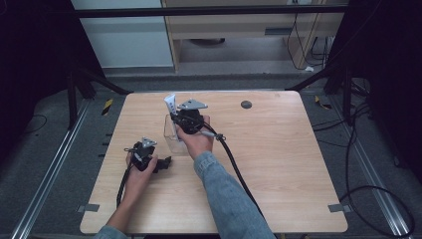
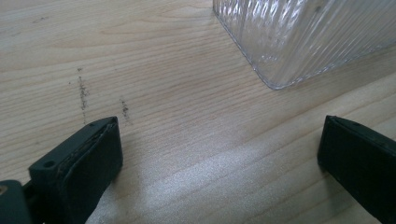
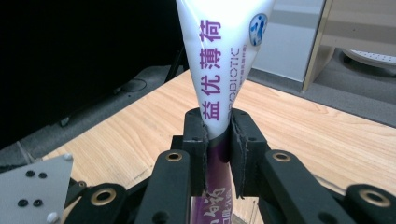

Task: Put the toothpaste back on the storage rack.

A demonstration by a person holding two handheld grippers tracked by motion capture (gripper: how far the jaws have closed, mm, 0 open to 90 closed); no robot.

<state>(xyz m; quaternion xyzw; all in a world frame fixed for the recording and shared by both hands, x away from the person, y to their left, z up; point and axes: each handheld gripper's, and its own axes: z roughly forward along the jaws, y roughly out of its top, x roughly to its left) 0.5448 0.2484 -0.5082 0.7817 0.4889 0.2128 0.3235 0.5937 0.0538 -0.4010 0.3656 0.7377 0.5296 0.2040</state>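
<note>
One tube [image 3: 223, 60] clamped upright in right tool [image 3: 218, 135], above clear ribbed container [image 1: 174, 134] on desk [image 1: 278, 164]. Lower straight between the walls, release only once seated. Left tool [image 2: 219, 154], jaws apart, resting just beside container; could steady it

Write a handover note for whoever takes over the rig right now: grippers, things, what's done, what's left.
Right gripper: jaws shut on a white and purple toothpaste tube, held upright above the clear ribbed container.
Left gripper: jaws open, holding nothing, low over the wooden table beside the container.
Done: tube picked up.
Left, probably: lower the tube into the container, then release.
</note>
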